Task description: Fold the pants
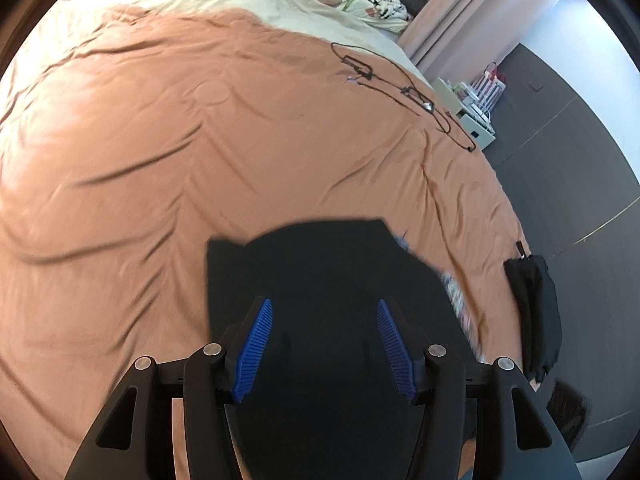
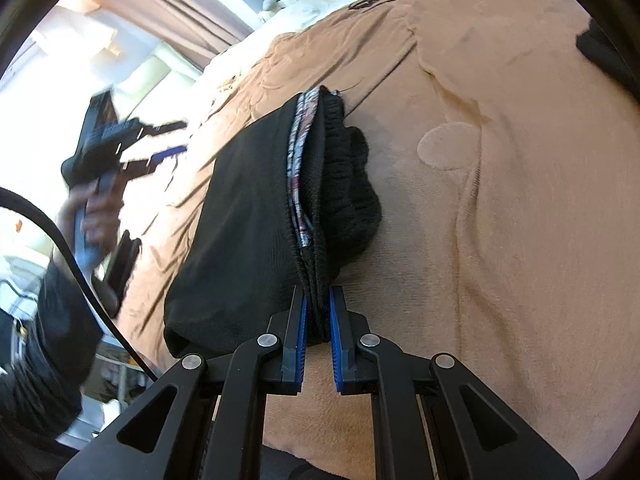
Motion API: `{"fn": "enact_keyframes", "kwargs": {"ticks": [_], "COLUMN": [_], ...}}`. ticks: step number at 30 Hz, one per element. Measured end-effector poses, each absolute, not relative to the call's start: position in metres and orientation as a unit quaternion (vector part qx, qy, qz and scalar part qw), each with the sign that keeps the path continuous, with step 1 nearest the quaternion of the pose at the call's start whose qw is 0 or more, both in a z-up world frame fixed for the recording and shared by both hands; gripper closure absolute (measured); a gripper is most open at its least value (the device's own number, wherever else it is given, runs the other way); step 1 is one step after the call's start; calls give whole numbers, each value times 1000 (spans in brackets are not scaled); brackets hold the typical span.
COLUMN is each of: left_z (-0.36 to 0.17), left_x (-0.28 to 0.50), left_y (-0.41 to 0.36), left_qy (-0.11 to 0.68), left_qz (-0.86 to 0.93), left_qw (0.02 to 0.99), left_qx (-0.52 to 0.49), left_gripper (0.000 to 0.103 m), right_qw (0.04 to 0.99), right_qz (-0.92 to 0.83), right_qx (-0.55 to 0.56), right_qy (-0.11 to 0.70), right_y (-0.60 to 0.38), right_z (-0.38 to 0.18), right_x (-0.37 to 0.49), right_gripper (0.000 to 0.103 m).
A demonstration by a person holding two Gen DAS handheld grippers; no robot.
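Right now my right claw is clamped on the waistband end of the black pants, which run straight ahead of it along the bed — long axis away from me. My left claw stands apart, empty, over their dark cloth; only the right view shows the pinch and the patterned lining.

Black gripper arms, ribbed blue pads (silver screws).

pants on bed, cables beyond
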State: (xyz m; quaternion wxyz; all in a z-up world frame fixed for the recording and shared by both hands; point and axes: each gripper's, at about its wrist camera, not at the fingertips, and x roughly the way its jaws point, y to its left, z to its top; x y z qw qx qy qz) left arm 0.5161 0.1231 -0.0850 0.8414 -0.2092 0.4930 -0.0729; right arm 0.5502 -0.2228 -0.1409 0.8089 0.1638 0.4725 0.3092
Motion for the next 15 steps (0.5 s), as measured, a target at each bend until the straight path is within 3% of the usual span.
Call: {"fn": "enact_keyframes", "kwargs": {"ticks": [15], "left_z": [-123], "left_x": [406], "left_y": [141], "left_qy": [517], "left_qz": [-52], "left_qw": [819], "left_qx": [-243], "left_gripper": [46], "right_qw": [815], "right_qz": [300], "right_qx": [125], "right_qy": [480], "right_y": [-209], "right_z": [-130], "right_x": [544], "right_gripper": [94]}}
